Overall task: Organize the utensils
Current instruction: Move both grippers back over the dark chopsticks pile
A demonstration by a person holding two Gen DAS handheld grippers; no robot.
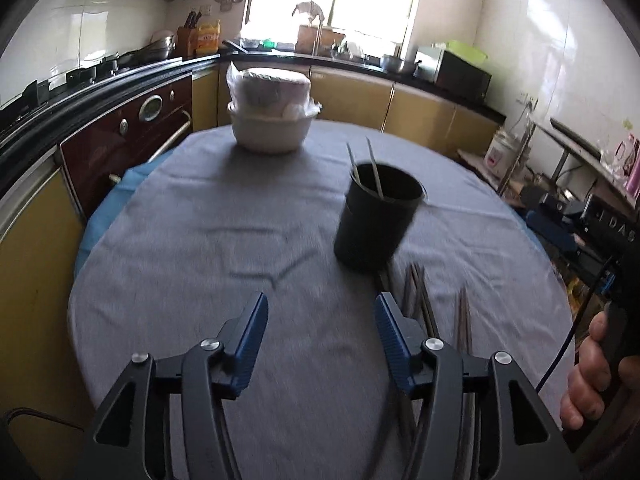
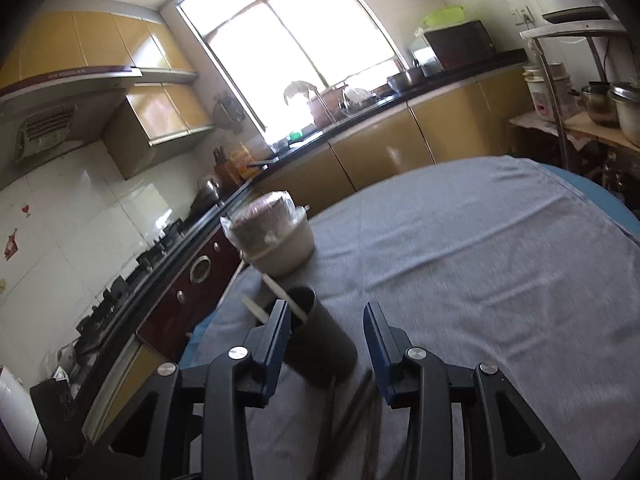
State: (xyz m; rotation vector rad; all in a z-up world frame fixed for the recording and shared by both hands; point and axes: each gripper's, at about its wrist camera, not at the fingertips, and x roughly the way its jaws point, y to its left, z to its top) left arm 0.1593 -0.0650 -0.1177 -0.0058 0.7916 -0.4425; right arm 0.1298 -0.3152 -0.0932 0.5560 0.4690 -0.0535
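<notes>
A black cylindrical holder stands on the grey tablecloth with two pale chopsticks sticking out of it. Several dark chopsticks lie loose on the cloth just in front of the holder, beside the right finger of my left gripper, which is open with nothing between its blue pads. In the right wrist view the holder stands just beyond my right gripper, also open and empty. Loose chopsticks lie under and between its fingers.
A white bowl stack wrapped in plastic stands at the table's far side. Kitchen counters and an oven curve round the left. A hand holding the other gripper's handle shows at the right edge.
</notes>
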